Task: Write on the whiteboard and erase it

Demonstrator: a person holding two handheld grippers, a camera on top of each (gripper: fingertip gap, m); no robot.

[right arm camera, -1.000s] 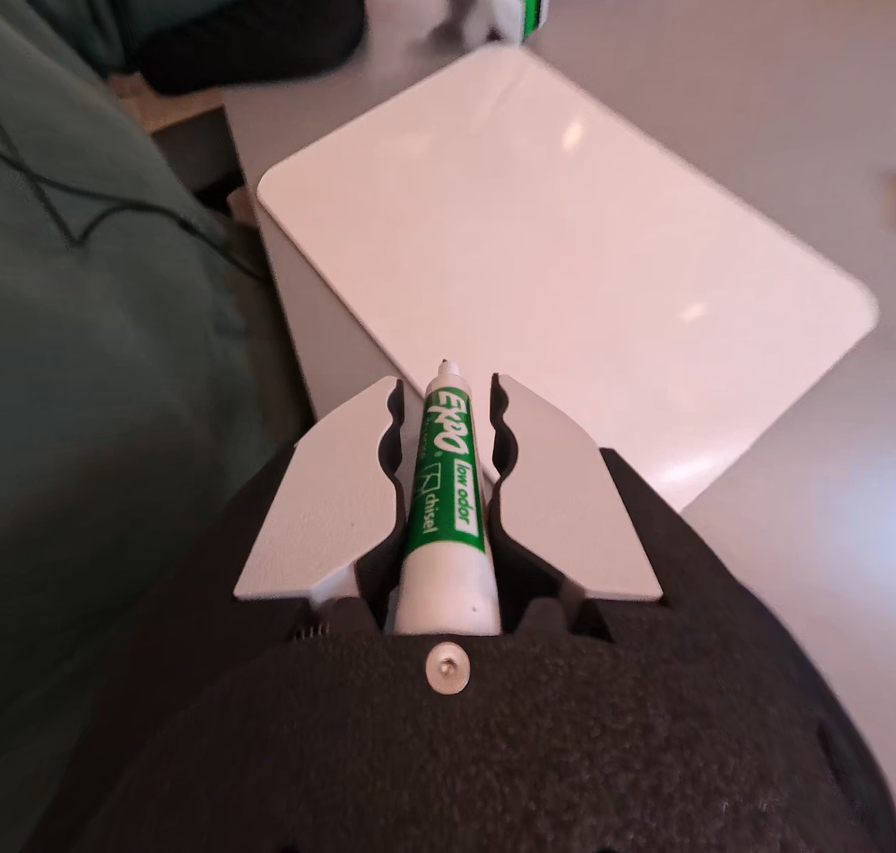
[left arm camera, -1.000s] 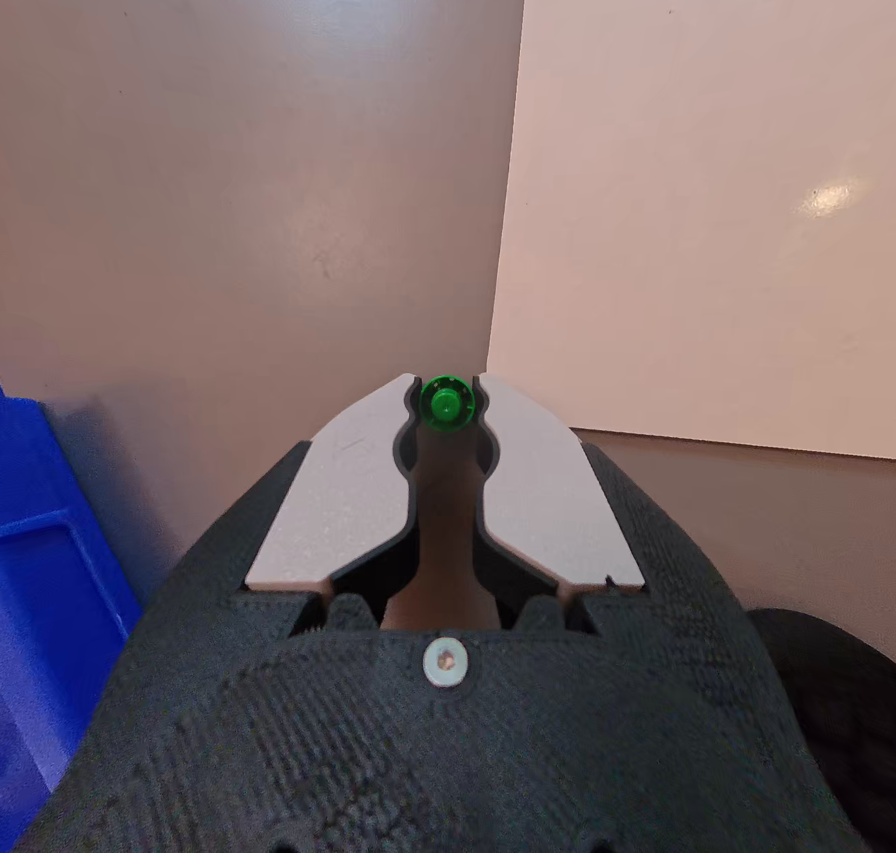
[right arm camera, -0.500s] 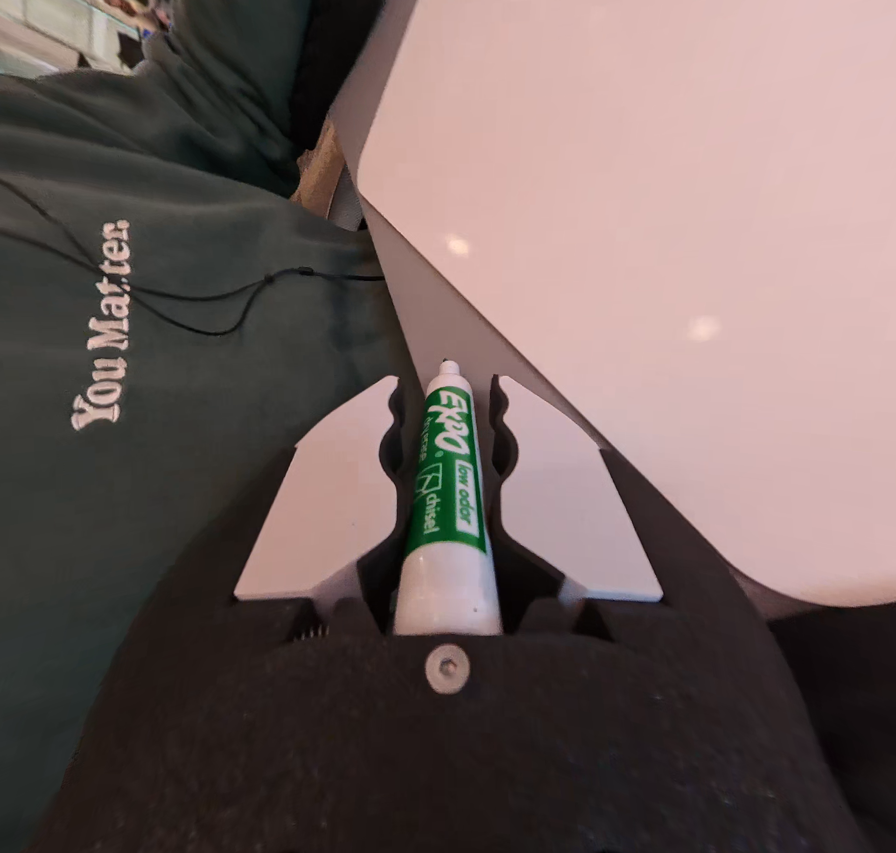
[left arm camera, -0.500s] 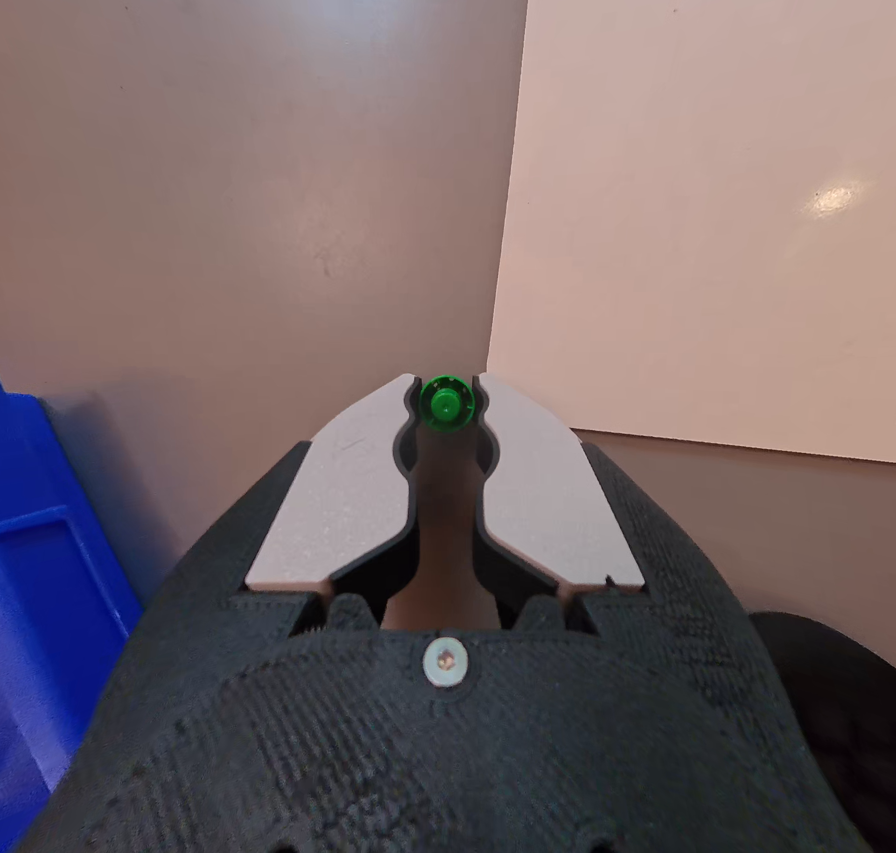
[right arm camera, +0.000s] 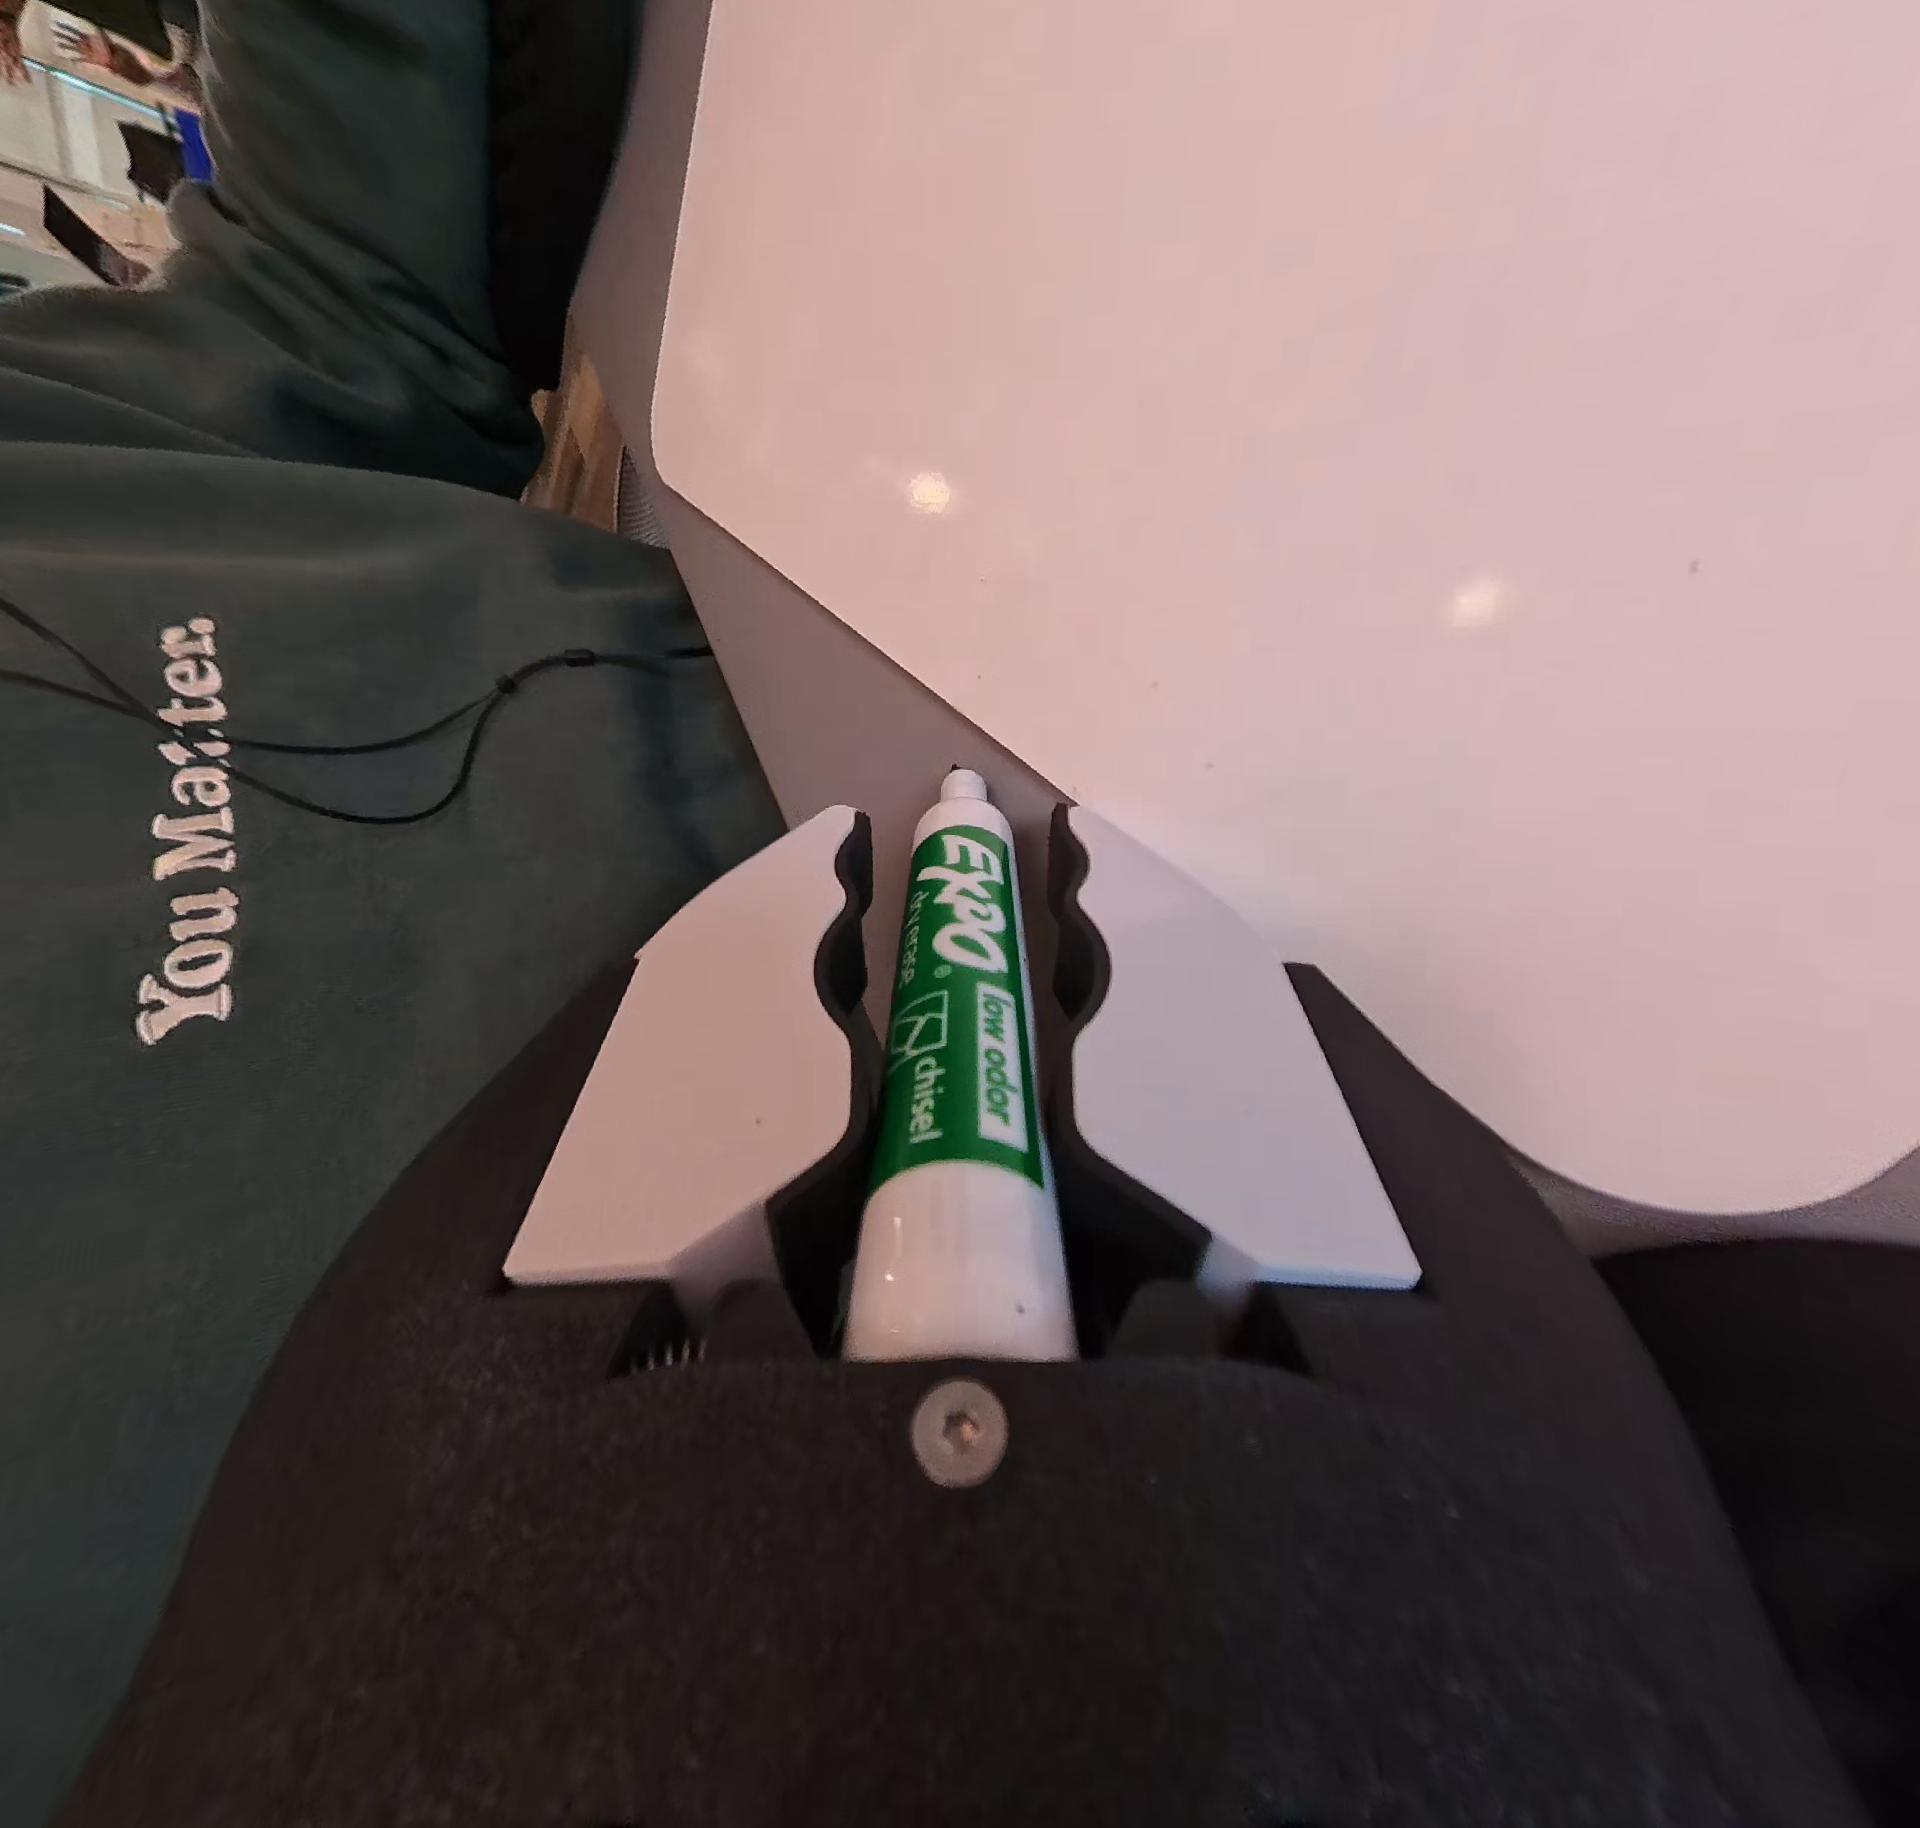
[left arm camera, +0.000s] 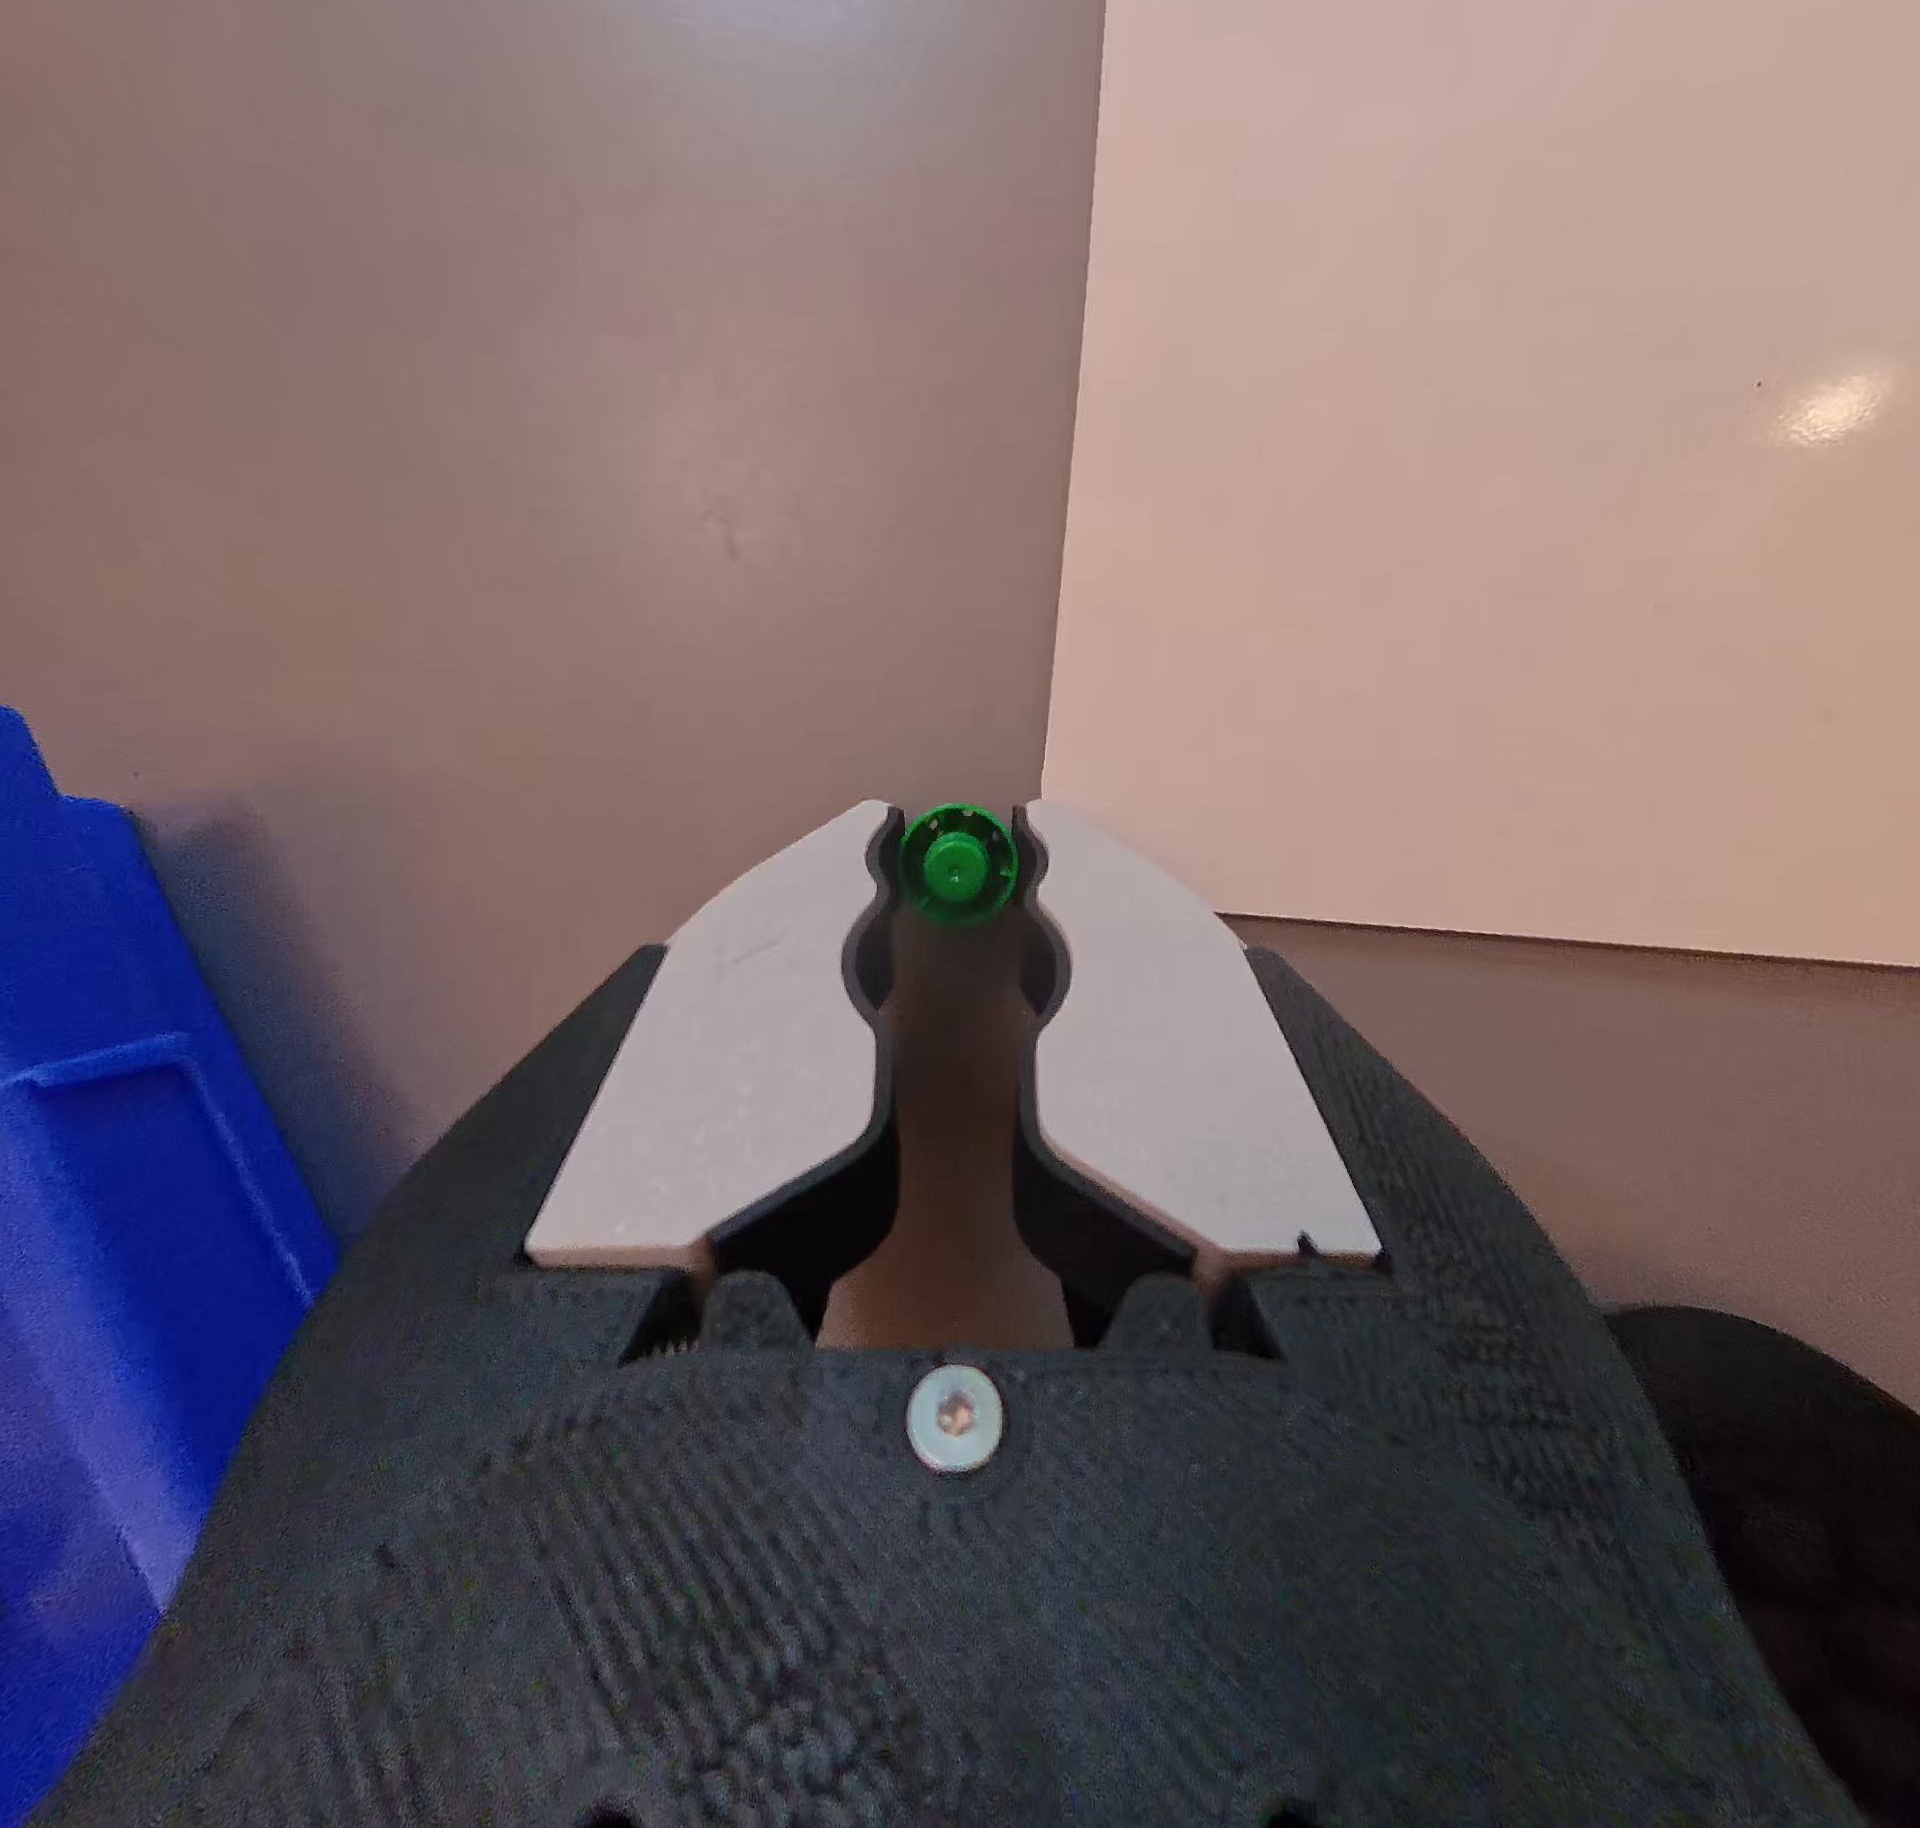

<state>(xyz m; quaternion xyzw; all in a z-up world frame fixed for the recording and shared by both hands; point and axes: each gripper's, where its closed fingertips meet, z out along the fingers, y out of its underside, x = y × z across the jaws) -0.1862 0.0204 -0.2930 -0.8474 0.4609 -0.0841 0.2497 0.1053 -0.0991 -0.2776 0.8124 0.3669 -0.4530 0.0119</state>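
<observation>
The whiteboard (right arm camera: 1351, 428) lies flat on a grey table (left arm camera: 520, 376), its white face bare of marks in both views. In the right wrist view the right gripper (right arm camera: 961, 822) pinches a marker (right arm camera: 961, 1072) with a white barrel and green label, held lengthwise between the fingers so that its uncapped tip pokes out just past them, close to the board's near edge. Left of that, a person's dark green sweatshirt (right arm camera: 312, 895) fills the frame.

In the left wrist view the left gripper (left arm camera: 956, 869) is clamped on a small green cap (left arm camera: 956, 869), seen end-on at the fingertips. The board's corner sits just right of it, and a blue bin (left arm camera: 104, 1207) stands at the left edge.
</observation>
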